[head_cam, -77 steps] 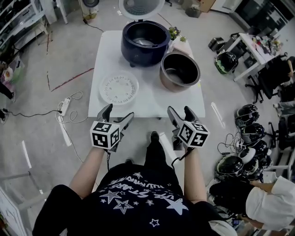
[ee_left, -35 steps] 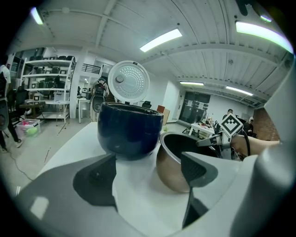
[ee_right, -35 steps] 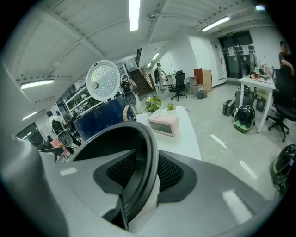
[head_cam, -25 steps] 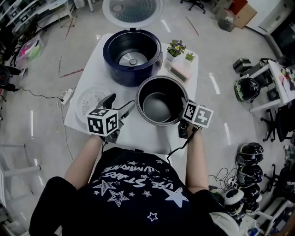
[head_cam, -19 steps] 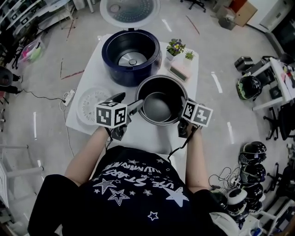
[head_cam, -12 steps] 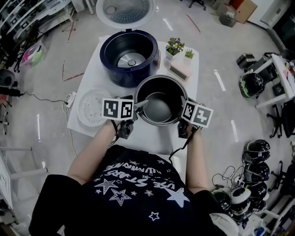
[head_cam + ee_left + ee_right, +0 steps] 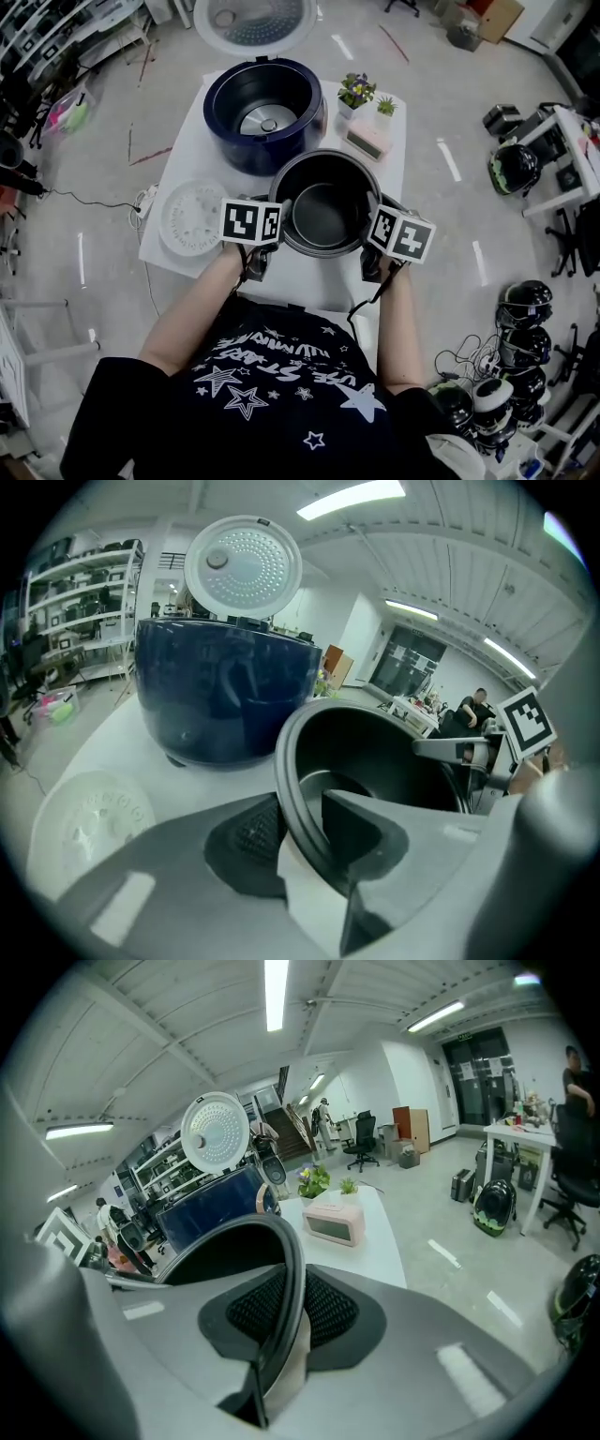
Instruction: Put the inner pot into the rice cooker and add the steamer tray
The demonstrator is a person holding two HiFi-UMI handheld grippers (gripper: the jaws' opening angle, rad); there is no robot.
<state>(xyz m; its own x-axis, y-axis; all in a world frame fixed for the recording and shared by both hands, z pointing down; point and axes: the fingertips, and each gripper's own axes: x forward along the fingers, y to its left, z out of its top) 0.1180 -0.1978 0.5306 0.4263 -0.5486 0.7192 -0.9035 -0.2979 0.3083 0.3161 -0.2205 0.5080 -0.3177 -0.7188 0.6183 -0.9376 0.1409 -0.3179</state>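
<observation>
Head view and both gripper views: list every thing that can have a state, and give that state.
rice cooker: open, nothing in its bowl.
lid: raised.
inner pot: empty, outside the rice cooker.
steamer tray: lying flat, untouched.
left hand-held gripper: jaws astride the inner pot's rim; clamped or not, unclear.
right hand-held gripper: shut on the inner pot's rim.

Black T-shirt with white stars and lettering.
</observation>
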